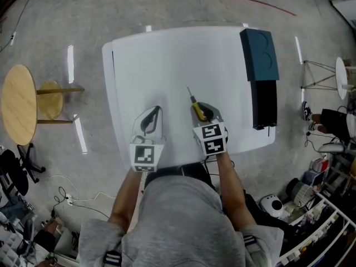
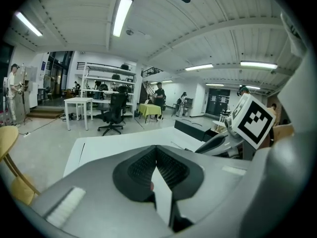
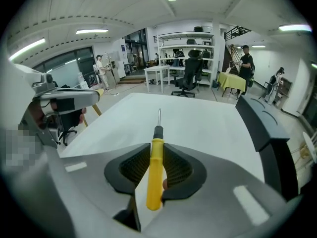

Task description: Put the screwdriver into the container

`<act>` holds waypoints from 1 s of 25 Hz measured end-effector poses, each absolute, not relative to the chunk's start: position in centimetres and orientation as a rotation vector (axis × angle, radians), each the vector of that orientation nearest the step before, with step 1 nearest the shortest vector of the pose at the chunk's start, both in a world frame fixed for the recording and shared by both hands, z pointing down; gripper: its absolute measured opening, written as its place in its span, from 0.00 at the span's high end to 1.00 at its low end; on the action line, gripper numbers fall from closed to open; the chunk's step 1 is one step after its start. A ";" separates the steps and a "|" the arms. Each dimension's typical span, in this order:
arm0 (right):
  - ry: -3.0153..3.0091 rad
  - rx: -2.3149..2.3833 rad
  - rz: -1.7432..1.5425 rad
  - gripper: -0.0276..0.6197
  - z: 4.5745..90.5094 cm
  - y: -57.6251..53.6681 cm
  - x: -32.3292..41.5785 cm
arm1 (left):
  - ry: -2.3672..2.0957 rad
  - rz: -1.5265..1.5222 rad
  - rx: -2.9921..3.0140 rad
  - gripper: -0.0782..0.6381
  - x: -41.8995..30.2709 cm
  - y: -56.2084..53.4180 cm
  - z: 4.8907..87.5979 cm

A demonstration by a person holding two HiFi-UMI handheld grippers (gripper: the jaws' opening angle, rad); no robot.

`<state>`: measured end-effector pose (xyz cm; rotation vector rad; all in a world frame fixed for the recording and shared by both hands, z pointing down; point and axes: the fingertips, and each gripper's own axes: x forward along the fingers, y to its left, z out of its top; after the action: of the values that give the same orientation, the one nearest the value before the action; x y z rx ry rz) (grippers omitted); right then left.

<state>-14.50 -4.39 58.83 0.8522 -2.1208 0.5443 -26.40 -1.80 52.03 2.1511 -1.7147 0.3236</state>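
A screwdriver (image 3: 155, 172) with a yellow handle and a thin metal shaft sits between the pads of my right gripper (image 3: 156, 155), which is shut on the handle; the shaft points forward over the white table (image 1: 167, 60). From the head view, the screwdriver (image 1: 196, 108) sticks out of the right gripper (image 1: 201, 109) near the table's front edge. The container (image 1: 259, 54), a dark teal lidded box, lies at the table's far right. My left gripper (image 1: 156, 111) rests beside the right one, and its jaws (image 2: 156, 152) are shut with nothing in them.
A long black case (image 1: 263, 103) lies just in front of the teal container along the table's right edge. A round wooden stool (image 1: 19, 103) stands to the left of the table. Cables and gear lie on the floor around me.
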 end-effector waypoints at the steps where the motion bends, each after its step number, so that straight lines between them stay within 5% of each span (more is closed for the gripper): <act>1: -2.129 0.866 0.537 0.83 58.2 -4.4 -14.2 | -1.716 0.320 2.165 0.87 -26.1 -1.9 51.6; 25: -2.253 1.282 0.476 0.83 47.0 -2.6 -5.9 | -1.560 0.247 2.526 0.87 -17.0 -2.0 43.0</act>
<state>-5.93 -2.61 46.97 1.2823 -2.2533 0.4761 -17.03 -2.03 43.05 2.5259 -1.5600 0.2466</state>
